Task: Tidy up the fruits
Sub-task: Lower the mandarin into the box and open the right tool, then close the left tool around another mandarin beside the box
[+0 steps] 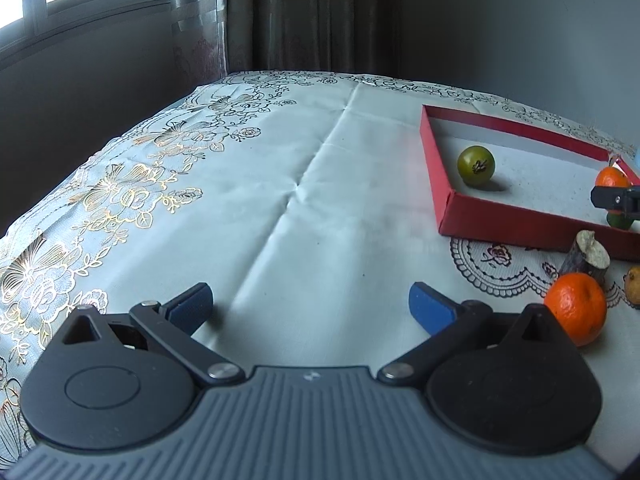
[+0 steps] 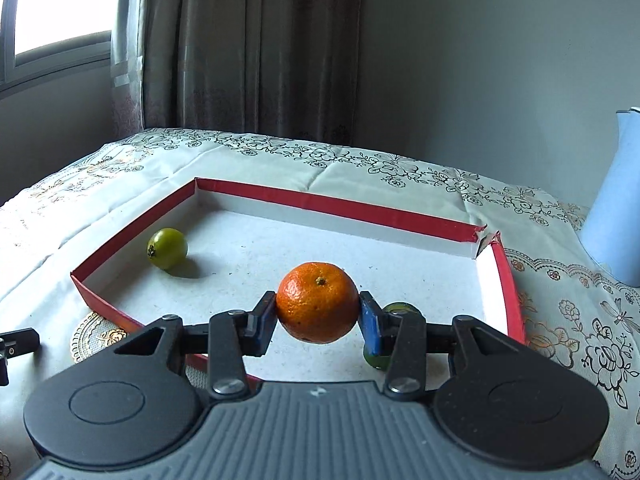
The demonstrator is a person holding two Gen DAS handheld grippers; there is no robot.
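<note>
The right gripper (image 2: 318, 320) pinches a mandarin (image 2: 318, 302) above the red tray (image 2: 332, 202), near its right wall; placing is in hand. Next, I judge, it needs lowering clear of the green fruit (image 2: 167, 248), then releasing. The left gripper (image 1: 310, 306) stands spread and empty, left of the tray.

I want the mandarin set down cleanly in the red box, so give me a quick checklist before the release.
1. Right gripper pads clamp the held mandarin: ok.
2. Mandarin is over the red box, inside its walls: ok.
3. Drop spot free: a green fruit sits close behind the right pad: not ok.
4. Green tomato clear, far left: ok.
5. Left gripper open, empty, away from the box: ok.
6. Height above the box floor: cannot tell.
</note>
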